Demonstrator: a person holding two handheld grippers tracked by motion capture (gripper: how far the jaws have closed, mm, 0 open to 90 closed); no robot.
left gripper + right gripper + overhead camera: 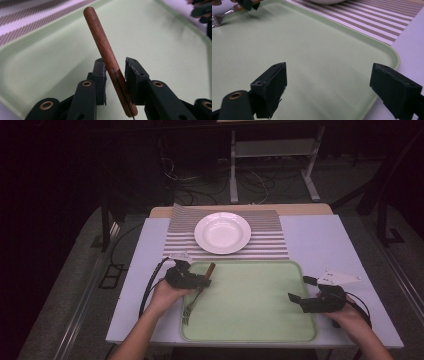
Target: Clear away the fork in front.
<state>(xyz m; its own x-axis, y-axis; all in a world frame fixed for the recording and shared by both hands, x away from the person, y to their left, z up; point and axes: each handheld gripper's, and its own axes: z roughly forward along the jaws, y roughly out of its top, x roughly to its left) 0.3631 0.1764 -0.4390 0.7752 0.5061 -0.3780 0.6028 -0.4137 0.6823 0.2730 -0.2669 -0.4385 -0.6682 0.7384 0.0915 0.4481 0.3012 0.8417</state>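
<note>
A fork with a brown wooden handle (105,47) lies slanted between the jaws of my left gripper (116,75), which is shut on the handle's lower part. In the high view the left gripper (200,281) is at the left edge of the pale green tray (250,305). The fork's handle (210,268) points toward the plate and its metal tines (187,313) reach down to the tray. My right gripper (299,288) hovers over the tray's right edge, open, with nothing between its jaws. In the right gripper view (332,85) the fork's tines (215,21) show far off.
A white plate (222,232) sits on a striped placemat (180,227) behind the tray. The table top (320,240) is pale blue, with bare areas left and right of the mat. Cables and a metal stand lie on the floor beyond.
</note>
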